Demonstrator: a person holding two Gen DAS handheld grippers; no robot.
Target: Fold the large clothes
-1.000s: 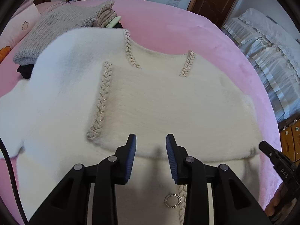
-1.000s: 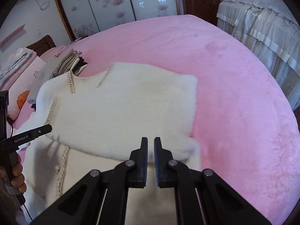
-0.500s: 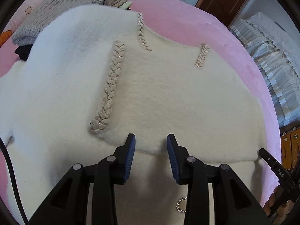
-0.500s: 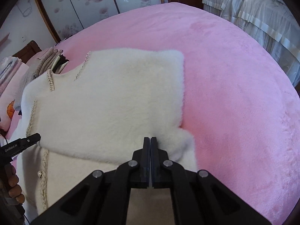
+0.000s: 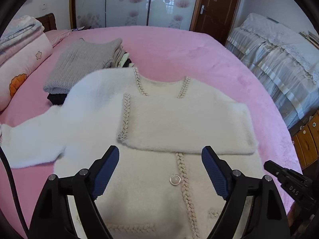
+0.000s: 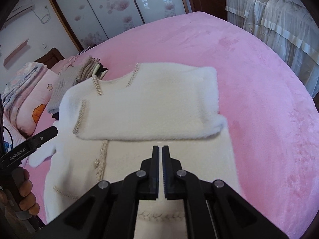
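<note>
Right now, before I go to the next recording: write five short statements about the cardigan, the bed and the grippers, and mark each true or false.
1. The white cardigan lies on a pink bed. True.
2. The right gripper clamps the cardigan. False: it is shut on nothing.
3. One sleeve is folded across the chest. True.
4. The left gripper is shut. False: its jaws are opening, with nothing between them.
5. A grey sweater lies on the cardigan. False: it lies folded behind it.

cardigan [image 5: 179, 119] spread on bed [image 5: 189, 49], sleeve folded across its chest, folded clothes stack [image 5: 83, 63] behind-left
</note>
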